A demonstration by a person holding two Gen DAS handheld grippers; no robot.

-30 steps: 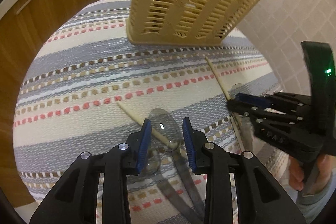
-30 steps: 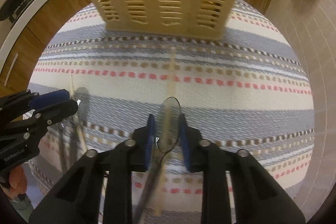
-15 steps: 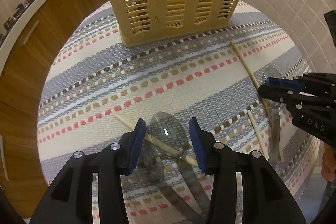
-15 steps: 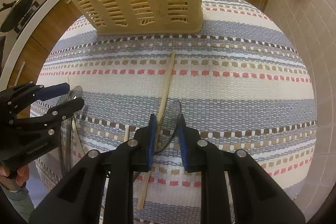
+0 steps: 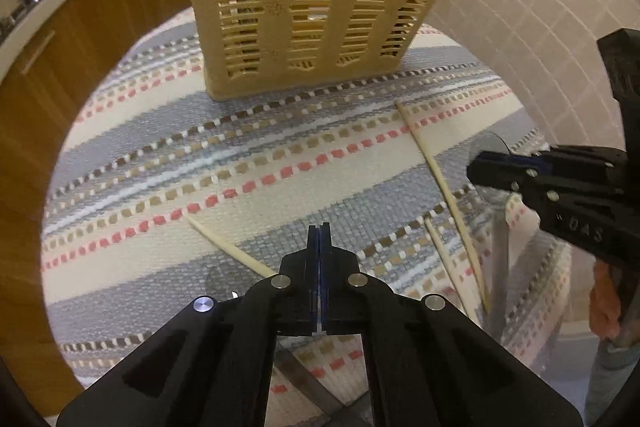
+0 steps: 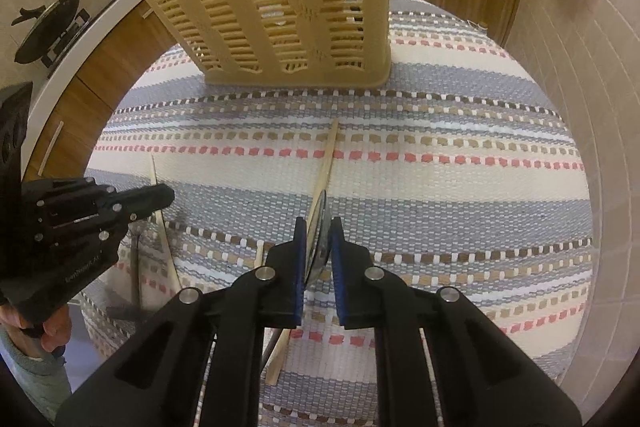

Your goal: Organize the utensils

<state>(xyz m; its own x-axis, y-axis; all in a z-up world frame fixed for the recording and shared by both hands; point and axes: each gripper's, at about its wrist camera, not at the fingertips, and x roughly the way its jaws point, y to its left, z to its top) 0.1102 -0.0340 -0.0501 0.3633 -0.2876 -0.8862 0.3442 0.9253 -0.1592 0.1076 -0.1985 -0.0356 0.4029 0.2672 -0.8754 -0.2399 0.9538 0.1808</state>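
From the left wrist view we see the left gripper [image 5: 319,227] with its blue pads pressed flat together and nothing visible between them. Its tips hang above the striped woven cloth [image 5: 224,147], just over a pale wooden chopstick [image 5: 230,247] that runs slantwise under the fingers. A dull patch of a spoon bowl [image 5: 218,277] lies to the left of the fingers, and a flat metal handle [image 5: 308,387] shows between the gripper's arms lower down.

From the right wrist view we see the right gripper [image 6: 318,223] with its jaws closing on a metal spoon [image 6: 320,227]; the spoon's bowl stands edge-on between the blue pads, which pinch it. The spoon is lifted clear of the cloth. Beneath it a long chopstick [image 6: 329,155] lies along the gripper's line, pointing towards the basket.

The cream slatted utensil basket [image 6: 288,7] stands upright at the far side of the cloth, well apart from both grippers. In the left wrist view two more chopsticks [image 5: 436,179] lie to the right, near the right gripper's black body, and one of them is the long one just named. In the right wrist view another chopstick [image 6: 160,203] passes under the left gripper's tip. We see a person's hand [image 6: 48,327] holding the left gripper at the lower left edge.
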